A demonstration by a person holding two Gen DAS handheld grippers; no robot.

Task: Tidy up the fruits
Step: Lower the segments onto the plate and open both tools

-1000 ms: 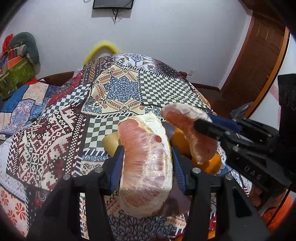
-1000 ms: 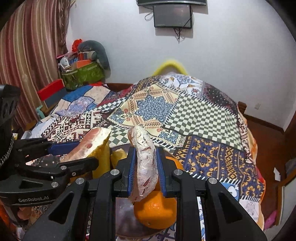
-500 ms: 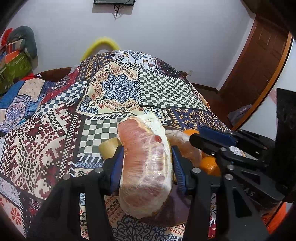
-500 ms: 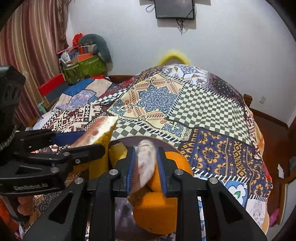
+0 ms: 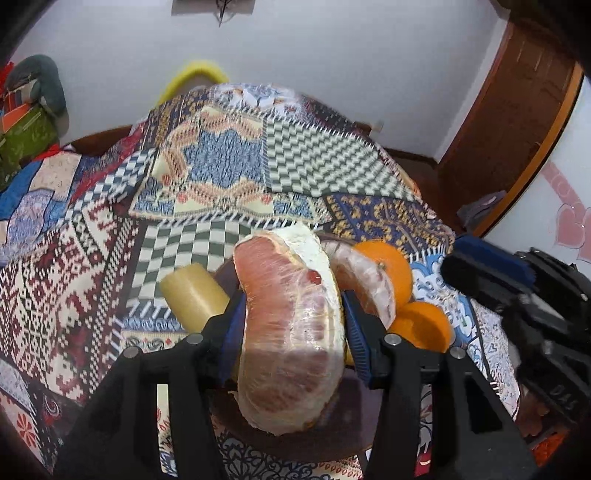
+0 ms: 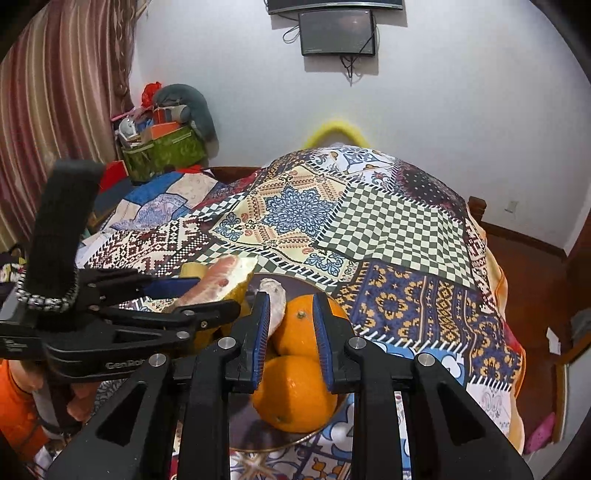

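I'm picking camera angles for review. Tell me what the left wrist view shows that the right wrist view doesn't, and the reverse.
Left wrist only: the brown door and the whole wrapped pomelo wedge clamped in the left hand-held gripper.

Right wrist only: the striped curtain, the wall screen, and the right hand-held gripper open around two oranges.

Both: the patchwork cloth, the oranges, the thin pomelo slice, and the yellow arc behind.

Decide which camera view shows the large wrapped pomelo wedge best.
The left wrist view: the pomelo wedge fills the centre, clamped in the left gripper. The right wrist view shows only its tip.
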